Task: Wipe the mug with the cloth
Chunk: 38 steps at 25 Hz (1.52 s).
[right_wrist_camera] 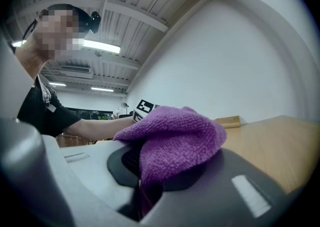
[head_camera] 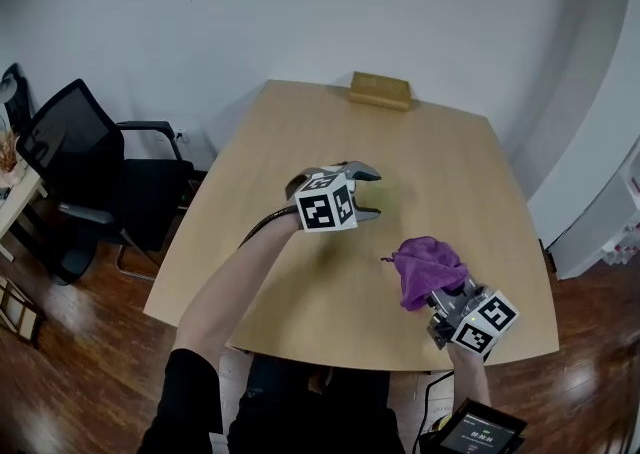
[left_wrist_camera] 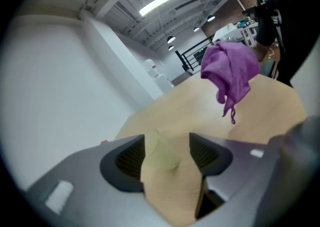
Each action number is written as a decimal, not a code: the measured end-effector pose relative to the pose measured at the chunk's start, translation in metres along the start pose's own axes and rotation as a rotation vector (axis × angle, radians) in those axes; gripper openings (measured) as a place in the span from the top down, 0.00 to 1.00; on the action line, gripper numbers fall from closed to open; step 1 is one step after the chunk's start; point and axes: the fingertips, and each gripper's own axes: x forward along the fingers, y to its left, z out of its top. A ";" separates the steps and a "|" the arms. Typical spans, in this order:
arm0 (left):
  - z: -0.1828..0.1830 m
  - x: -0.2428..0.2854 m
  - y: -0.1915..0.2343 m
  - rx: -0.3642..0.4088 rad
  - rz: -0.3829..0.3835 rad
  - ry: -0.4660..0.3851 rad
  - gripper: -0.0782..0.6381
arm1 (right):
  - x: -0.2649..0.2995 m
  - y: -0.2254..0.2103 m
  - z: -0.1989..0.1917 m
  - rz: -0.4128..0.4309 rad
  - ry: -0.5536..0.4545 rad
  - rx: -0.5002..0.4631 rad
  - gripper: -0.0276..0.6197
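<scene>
- Table [head_camera: 300, 142]: light wood; both your tongs are over it.
- Cloth [head_camera: 428, 267]: purple and bunched, above the table's near right part. Its long axis runs from your right tongs [head_camera: 437, 295] up-left toward the table's middle, with a loose corner poking left.
- Right tongs: clamped on the cloth.
- Left tongs [head_camera: 372, 194]: pads apart, over the table's middle.
- Mug [left_wrist_camera: 161, 153]: pale yellow-green blur between the left pads. You can't read its axis.

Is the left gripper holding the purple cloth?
No, the purple cloth is clamped in the right gripper; the left gripper has open jaws.
</scene>
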 end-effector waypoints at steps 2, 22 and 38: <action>-0.010 0.017 0.002 0.027 -0.055 0.056 0.48 | -0.001 -0.004 -0.002 -0.005 0.005 0.003 0.90; 0.059 -0.083 -0.029 -0.591 0.007 -0.544 0.83 | -0.024 0.000 0.009 -0.054 -0.075 0.041 0.91; 0.100 -0.148 -0.135 -0.513 0.105 -0.775 0.83 | 0.031 0.072 0.048 -0.028 0.054 -0.572 0.91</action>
